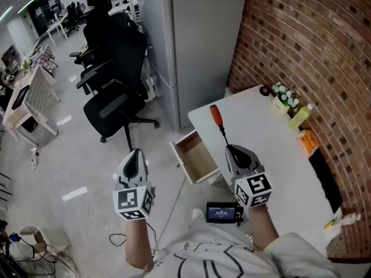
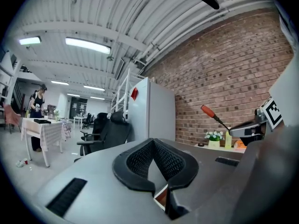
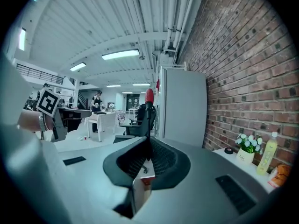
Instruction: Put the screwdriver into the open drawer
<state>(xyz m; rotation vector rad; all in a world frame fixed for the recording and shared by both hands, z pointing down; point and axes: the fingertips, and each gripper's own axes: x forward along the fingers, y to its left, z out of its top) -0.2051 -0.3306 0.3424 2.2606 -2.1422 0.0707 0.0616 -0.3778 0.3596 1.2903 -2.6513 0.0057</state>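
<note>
A screwdriver [image 1: 215, 116] with a red handle sticks out ahead of my right gripper [image 1: 231, 149], which is shut on its metal shaft above the near edge of the white table [image 1: 261, 138]. In the right gripper view the shaft runs up from the closed pads to the red handle [image 3: 149, 96]. The open wooden drawer [image 1: 196, 158] juts from the table's left side, just left of the right gripper, and looks empty. My left gripper [image 1: 134, 154] hangs over the floor left of the drawer, shut with nothing in it [image 2: 152, 143]. From the left gripper view the screwdriver [image 2: 209, 111] shows at the right.
Black office chairs [image 1: 113, 106] stand on the floor at the left, beyond the drawer. A grey cabinet [image 1: 185, 39] rises behind the table, with a brick wall [image 1: 301, 33] to the right. A flower pot [image 1: 284, 97], a yellow bottle [image 1: 299, 117] and an orange item [image 1: 307, 139] line the table's far edge.
</note>
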